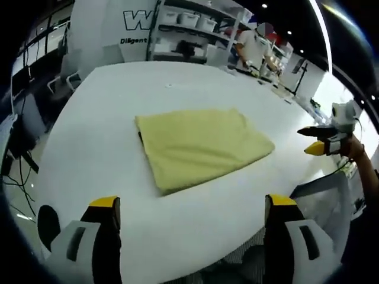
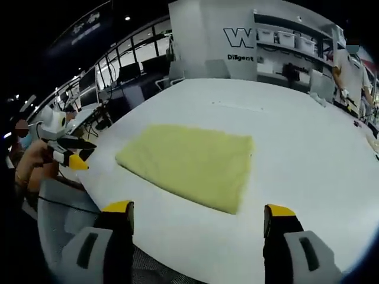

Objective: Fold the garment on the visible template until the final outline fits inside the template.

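White table [image 1: 118, 118], shelving [image 1: 189, 23], chairs [image 1: 65, 80] behind

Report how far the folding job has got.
Done: the yellow cloth garment lies folded into a compact rectangle on the white table. In hand: nothing; the left hand-held gripper and right hand-held gripper are both open and off the fabric. Left: I cannot make out a template outline, so the fit is unconfirmed.

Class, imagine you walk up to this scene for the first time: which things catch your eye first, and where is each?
A folded yellow garment lies flat in the middle of the white table. In the left gripper view, the left gripper rises from the bottom with its yellow-tipped jaws spread wide, short of the cloth. The right gripper does likewise in its own view.
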The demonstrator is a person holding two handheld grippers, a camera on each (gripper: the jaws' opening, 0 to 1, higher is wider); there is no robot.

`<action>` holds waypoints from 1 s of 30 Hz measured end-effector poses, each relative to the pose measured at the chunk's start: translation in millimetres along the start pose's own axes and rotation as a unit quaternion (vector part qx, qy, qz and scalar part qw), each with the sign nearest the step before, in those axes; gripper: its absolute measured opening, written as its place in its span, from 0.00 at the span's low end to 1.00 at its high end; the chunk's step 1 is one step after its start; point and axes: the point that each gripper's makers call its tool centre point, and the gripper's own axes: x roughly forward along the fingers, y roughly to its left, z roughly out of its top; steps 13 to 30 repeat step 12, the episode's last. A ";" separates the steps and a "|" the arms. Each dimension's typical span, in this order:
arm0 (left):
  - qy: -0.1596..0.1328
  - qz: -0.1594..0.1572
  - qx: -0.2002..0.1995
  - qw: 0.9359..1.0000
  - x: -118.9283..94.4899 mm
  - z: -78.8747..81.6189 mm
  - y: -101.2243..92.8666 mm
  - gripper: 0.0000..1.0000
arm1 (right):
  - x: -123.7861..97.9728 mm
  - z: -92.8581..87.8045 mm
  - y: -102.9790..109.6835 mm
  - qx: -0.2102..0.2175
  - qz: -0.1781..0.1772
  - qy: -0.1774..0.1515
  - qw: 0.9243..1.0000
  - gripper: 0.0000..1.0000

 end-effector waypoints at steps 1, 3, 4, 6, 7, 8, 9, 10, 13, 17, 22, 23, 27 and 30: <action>0.001 0.001 0.000 1.000 -0.5 -0.6 0.5 0.99 | -0.7 0.0 0.0 0.000 -0.001 0.000 1.000 0.89; 0.004 0.002 0.002 1.000 -2.3 -2.8 0.8 0.99 | -2.0 -0.3 0.7 0.000 -0.001 0.000 1.000 0.89; 0.004 0.003 0.000 1.000 -3.5 -3.7 1.9 0.99 | -2.1 -0.7 0.7 -0.001 -0.002 0.001 1.000 0.89; 0.004 0.003 -0.001 1.000 -4.1 -3.9 2.1 0.99 | -2.1 -0.9 0.4 -0.002 -0.003 0.001 1.000 0.89; 0.004 0.002 -0.001 1.000 -4.5 -4.0 2.2 0.99 | -2.1 -1.0 0.2 -0.002 -0.003 0.001 1.000 0.89; 0.003 0.002 -0.001 1.000 -4.8 -4.1 2.3 0.99 | -2.1 -1.2 0.0 -0.002 -0.004 0.001 1.000 0.89; 0.003 0.003 -0.003 1.000 -6.1 -4.8 2.9 0.99 | -2.3 -1.8 1.0 -0.004 -0.004 0.003 1.000 0.89; 0.005 0.005 -0.003 1.000 -7.0 -5.4 4.1 0.99 | -2.1 -2.4 1.4 -0.003 -0.004 0.004 1.000 0.89; 0.005 0.006 -0.002 1.000 -7.9 -5.6 4.8 0.99 | -2.0 -2.9 1.2 -0.005 -0.004 0.006 1.000 0.89; 0.005 0.006 -0.002 1.000 -7.9 -5.6 4.8 0.99 | -2.0 -2.9 1.2 -0.005 -0.004 0.006 1.000 0.89; 0.005 0.006 -0.002 1.000 -7.9 -5.6 4.8 0.99 | -2.0 -2.9 1.2 -0.005 -0.004 0.006 1.000 0.89; 0.005 0.006 -0.002 1.000 -7.9 -5.6 4.8 0.99 | -2.0 -2.9 1.2 -0.005 -0.004 0.006 1.000 0.89; 0.005 0.006 -0.002 1.000 -7.9 -5.6 4.8 0.99 | -2.0 -2.9 1.2 -0.005 -0.004 0.006 1.000 0.89; 0.005 0.006 -0.002 1.000 -7.9 -5.6 4.8 0.99 | -2.0 -2.9 1.2 -0.005 -0.004 0.006 1.000 0.89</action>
